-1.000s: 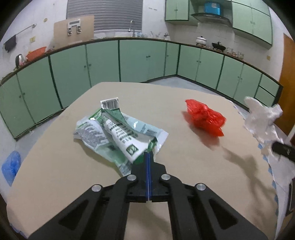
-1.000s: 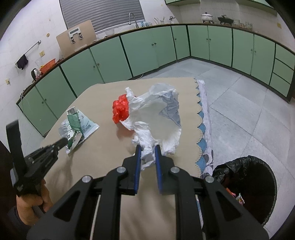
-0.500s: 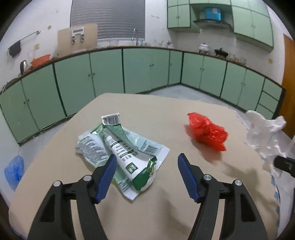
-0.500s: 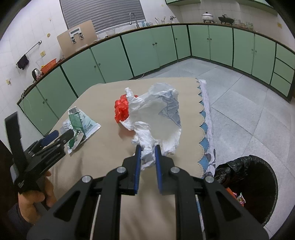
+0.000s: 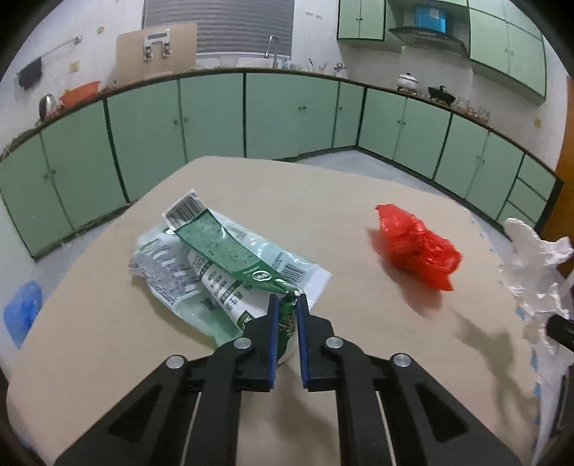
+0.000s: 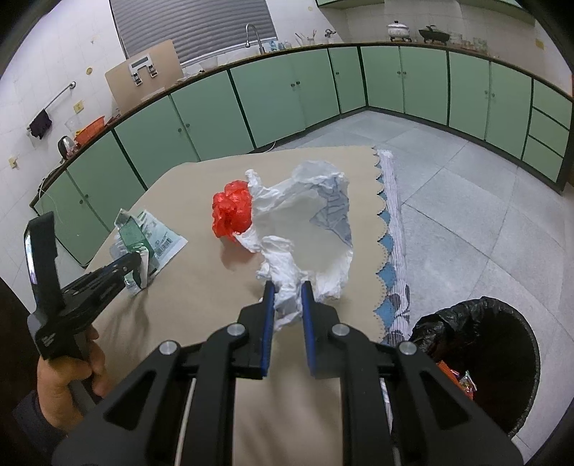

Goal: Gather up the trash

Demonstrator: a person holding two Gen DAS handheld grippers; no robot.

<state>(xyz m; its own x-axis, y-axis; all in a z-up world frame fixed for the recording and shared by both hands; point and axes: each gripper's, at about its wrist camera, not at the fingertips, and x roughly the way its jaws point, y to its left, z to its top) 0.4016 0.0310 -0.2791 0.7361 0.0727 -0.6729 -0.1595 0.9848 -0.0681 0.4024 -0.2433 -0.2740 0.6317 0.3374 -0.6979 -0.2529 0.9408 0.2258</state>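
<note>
Crinkled green foil wrapper (image 5: 229,265) pinched by left gripper (image 5: 286,304), flimsy white plastic bag (image 6: 297,229) clamped in right gripper (image 6: 287,288) fingers (image 6: 268,297)

Kitchen — green cabinets (image 5: 211,118), sink tap (image 6: 253,34), stovetop pots (image 5: 409,80).

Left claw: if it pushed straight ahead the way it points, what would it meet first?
The left claw already pinches the green wrapper pile; going on, it would push further into that pile. Depth is uncertain.
</note>
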